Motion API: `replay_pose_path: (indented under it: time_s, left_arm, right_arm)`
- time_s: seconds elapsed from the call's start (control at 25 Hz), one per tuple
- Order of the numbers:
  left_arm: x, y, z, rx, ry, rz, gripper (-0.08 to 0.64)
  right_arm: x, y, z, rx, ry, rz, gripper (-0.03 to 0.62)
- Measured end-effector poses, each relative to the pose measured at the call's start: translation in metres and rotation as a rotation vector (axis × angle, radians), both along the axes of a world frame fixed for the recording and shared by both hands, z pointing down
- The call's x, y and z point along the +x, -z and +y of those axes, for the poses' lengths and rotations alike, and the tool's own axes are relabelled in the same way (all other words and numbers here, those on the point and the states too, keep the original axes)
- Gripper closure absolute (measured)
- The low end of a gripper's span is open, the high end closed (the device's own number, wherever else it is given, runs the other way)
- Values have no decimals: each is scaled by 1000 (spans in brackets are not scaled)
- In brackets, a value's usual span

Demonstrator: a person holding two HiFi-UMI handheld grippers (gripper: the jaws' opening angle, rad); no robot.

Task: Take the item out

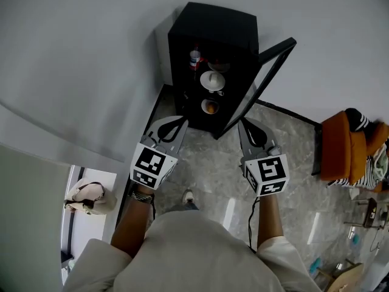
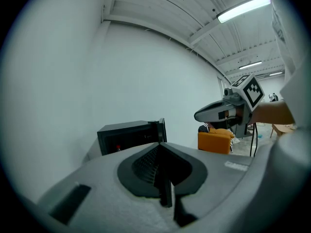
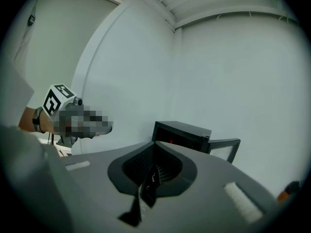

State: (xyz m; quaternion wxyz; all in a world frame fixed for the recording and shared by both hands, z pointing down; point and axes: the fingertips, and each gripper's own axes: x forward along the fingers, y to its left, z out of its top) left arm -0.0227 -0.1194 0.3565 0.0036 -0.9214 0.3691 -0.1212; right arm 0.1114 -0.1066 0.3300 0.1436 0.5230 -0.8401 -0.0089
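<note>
A black cabinet [image 1: 213, 29] stands against the white wall with its glass door [image 1: 262, 78] swung open to the right. On its shelves I see a small red-capped bottle [image 1: 194, 58], a white lidded pot [image 1: 213, 81] and an orange item in a bowl [image 1: 209, 107]. My left gripper [image 1: 181, 121] hangs just in front of the cabinet's lower left corner, jaws together and empty. To the right, my right gripper [image 1: 241, 121] sits below the door's edge, also shut with nothing in it. The cabinet [image 2: 129, 135] shows beyond the closed left jaws [image 2: 160, 145]. The right gripper view also has the cabinet [image 3: 182, 134] beyond its shut jaws [image 3: 154, 144].
An orange chair [image 1: 340, 148] with striped cloth stands at the right on the grey marble floor [image 1: 292, 163]. A pale bag [image 1: 90, 196] lies at lower left beyond a low wall. The open door juts out toward the right gripper.
</note>
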Motion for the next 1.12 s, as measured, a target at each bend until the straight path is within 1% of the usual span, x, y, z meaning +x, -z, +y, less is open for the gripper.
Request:
replay_pose_path:
  time_s: [0.36, 0.56, 0.76, 0.96, 1.12]
  left_arm:
    - [1, -12, -43, -25, -21, -6, 563]
    - [-2, -14, -60, -30, -13, -3, 563]
    - [-6, -18, -77, -33, 26, 1, 563]
    - [-8, -29, -102, -53, 82, -2, 563]
    - [-8, -37, -123, -51, 119, -10, 563]
  right_arm:
    - [1, -8, -46, -21, -26, 11, 584]
    - [0, -9, -66, -19, -22, 21, 584]
    - [-4, -19, -89, -32, 5, 37, 584]
    - [-8, -39, -125, -59, 41, 46, 584]
    - [-13, -57, -155, -76, 85, 42, 581]
